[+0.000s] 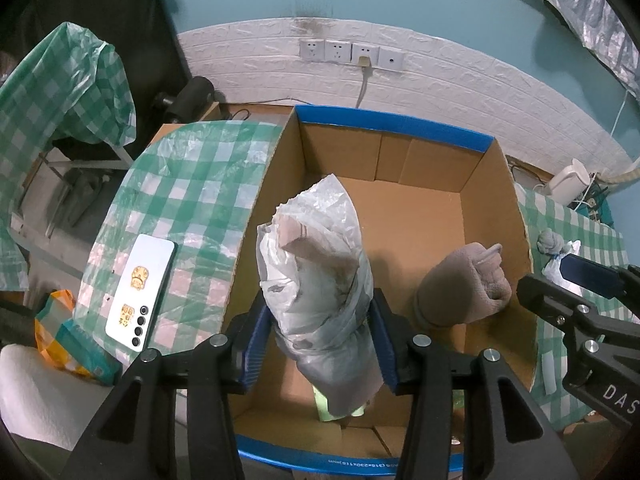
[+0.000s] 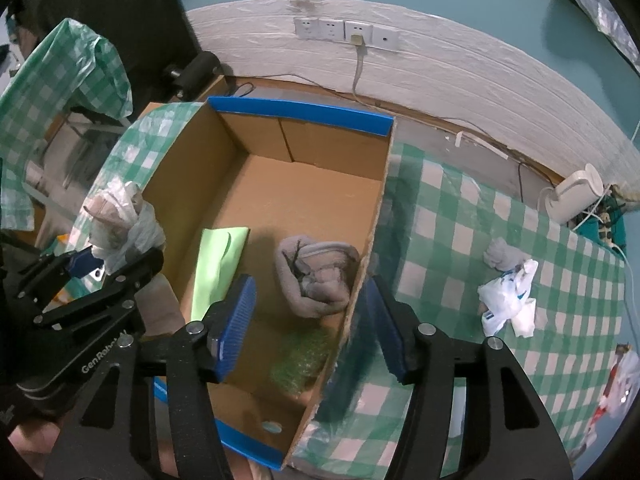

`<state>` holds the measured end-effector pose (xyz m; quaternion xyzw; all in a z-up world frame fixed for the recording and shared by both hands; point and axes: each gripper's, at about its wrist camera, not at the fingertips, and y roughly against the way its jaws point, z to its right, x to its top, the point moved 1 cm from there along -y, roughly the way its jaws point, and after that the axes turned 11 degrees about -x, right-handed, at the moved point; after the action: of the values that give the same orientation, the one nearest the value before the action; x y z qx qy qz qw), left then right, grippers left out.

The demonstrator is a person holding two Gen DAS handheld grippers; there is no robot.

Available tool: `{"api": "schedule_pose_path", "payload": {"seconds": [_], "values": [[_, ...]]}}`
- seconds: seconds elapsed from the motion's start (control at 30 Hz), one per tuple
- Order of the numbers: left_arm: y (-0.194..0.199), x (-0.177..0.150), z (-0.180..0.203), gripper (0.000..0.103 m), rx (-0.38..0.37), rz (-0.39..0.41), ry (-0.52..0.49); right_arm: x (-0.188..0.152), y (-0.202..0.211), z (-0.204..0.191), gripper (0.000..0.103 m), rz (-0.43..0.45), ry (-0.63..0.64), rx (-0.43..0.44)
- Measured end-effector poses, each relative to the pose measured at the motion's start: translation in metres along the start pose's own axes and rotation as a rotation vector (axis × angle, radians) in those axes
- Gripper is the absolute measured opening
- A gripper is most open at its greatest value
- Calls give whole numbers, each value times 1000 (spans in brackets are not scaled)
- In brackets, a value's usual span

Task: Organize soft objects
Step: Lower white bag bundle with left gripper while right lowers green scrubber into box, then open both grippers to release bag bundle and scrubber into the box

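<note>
While the left claw (image 1: 320, 344) pinches a plastic-wrapped cloth bundle (image 1: 320, 280) upright over the cardboard box (image 1: 496, 184), the right claw (image 2: 310, 324) is spread, holding nothing, its fingers straddling the box's right wall. In the box: a rolled grey towel (image 2: 316, 280) by the right wall, a light green cloth (image 2: 218, 264) near the left, and a green bubbly piece (image 2: 300, 364). On the checkered desk (image 2: 452, 240) right of the box lie a grey knot (image 2: 502, 254) and a white plastic bag (image 2: 508, 300); a phone (image 1: 140, 292) lies left.
</note>
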<state>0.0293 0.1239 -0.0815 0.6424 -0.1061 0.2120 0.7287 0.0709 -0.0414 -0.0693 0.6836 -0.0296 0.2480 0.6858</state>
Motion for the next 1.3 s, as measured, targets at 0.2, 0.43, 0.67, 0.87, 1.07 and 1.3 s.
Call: {"api": "schedule_pose_path", "payload": {"seconds": [0.2,0.43,0.67,0.87,1.07,1.3], "values": [[8,2,3,71,-10,38,-10,-2,0,9,59,-4,-15,-3],[7,2,8,72,-13,32,-12,-4,3,22,59,1,-42,-5],[7,1,18,72,-21,30,-32,-8,2,36,59,-3,-67,-12],[5,1,27,72,-25,22,-49,-14,0,49,59,-9,-80,-19],[4,0,36,72,-28,21,-68,-19,-1,63,59,-11,-102,-24],[2,0,48,72,-29,17,-91,-28,-5,81,59,-21,-128,-35]]}}
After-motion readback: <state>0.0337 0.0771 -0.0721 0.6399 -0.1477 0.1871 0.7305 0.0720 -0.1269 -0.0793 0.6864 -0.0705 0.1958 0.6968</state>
